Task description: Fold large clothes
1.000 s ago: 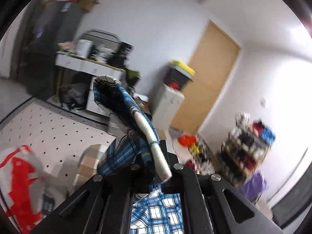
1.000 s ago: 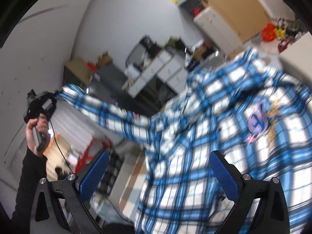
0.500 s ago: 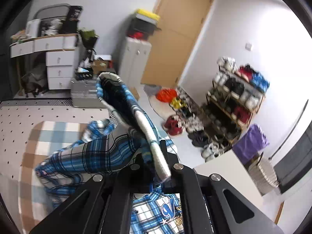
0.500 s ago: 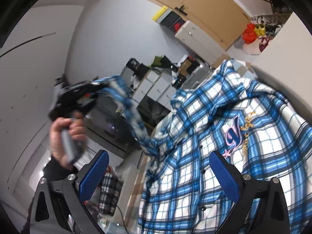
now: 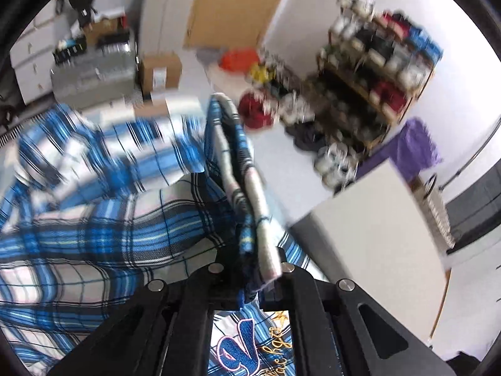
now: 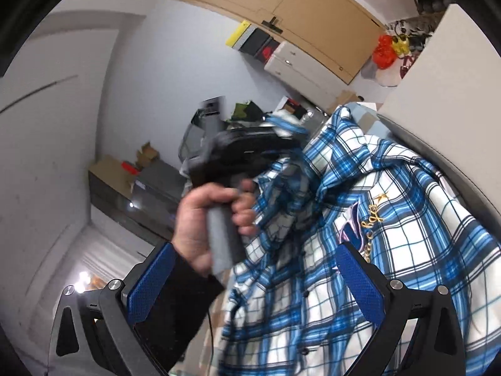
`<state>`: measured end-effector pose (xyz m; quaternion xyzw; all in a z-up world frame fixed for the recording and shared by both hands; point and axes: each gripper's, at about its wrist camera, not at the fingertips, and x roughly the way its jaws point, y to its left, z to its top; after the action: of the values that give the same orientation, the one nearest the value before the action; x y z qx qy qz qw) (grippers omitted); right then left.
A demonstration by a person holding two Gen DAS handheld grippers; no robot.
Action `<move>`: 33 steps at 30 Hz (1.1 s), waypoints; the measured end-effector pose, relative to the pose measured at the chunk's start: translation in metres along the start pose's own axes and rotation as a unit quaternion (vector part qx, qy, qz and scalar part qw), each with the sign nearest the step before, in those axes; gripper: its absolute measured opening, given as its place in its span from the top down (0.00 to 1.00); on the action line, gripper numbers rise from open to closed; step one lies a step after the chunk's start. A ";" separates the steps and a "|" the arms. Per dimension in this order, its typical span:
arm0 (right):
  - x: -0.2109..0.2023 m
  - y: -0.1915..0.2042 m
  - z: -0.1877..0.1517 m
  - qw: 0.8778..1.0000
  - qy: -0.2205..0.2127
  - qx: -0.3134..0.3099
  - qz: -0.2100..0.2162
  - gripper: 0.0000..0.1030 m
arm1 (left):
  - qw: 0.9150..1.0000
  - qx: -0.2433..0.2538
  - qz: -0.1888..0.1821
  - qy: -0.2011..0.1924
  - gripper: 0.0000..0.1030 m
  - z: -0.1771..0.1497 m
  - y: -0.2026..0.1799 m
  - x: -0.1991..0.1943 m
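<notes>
In the left wrist view, the blue plaid shirt (image 5: 94, 219) is seen spread over the left and lower part of the picture, much of it blurred. A cuff (image 5: 247, 194) of the shirt is clamped between the closed jaws of the left gripper (image 5: 253, 277), and it stands up from them. To the right, a white table (image 5: 375, 235) is seen, and behind it a shoe rack (image 5: 375, 72).

In the right wrist view, a hand (image 6: 206, 222) is seen at the centre-left, and the left gripper's handle is held by it above the shirt. The shirt lies to the right, with an embroidered logo (image 6: 363, 222) on it. The right gripper (image 6: 253, 282) is wide apart, and nothing is pressed by its blue pads (image 6: 150, 279).
</notes>
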<state>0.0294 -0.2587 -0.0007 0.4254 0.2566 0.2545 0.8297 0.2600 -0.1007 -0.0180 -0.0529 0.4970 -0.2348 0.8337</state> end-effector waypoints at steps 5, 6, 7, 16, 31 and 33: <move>0.004 0.003 -0.004 1.000 0.009 -0.017 -0.005 0.00 | 1.000 0.013 0.013 0.021 0.91 -0.018 0.002 -0.014; 0.005 0.004 -0.004 1.000 0.010 -0.020 -0.008 0.00 | 0.999 0.030 0.018 0.004 0.78 -0.025 0.000 -0.032; 0.005 0.004 -0.005 1.000 0.011 -0.021 -0.010 0.00 | 0.999 0.043 0.025 -0.011 0.67 -0.028 -0.003 -0.044; 0.012 -0.002 -0.012 0.998 0.014 -0.021 -0.053 0.00 | 0.984 0.033 0.046 -0.169 0.22 -0.123 0.032 -0.233; 0.075 0.042 -0.028 0.972 0.078 -0.122 -0.187 0.00 | 0.960 -0.134 0.120 -0.217 0.19 -0.251 0.105 -0.290; 0.104 0.057 -0.020 0.962 0.104 -0.152 -0.204 0.00 | 0.955 -0.146 0.117 -0.232 0.19 -0.248 0.114 -0.299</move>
<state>0.0817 -0.1515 0.0154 0.2041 0.3809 0.1590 0.8877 -0.0317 0.1685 0.0615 -0.1691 0.3214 -0.0420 0.9308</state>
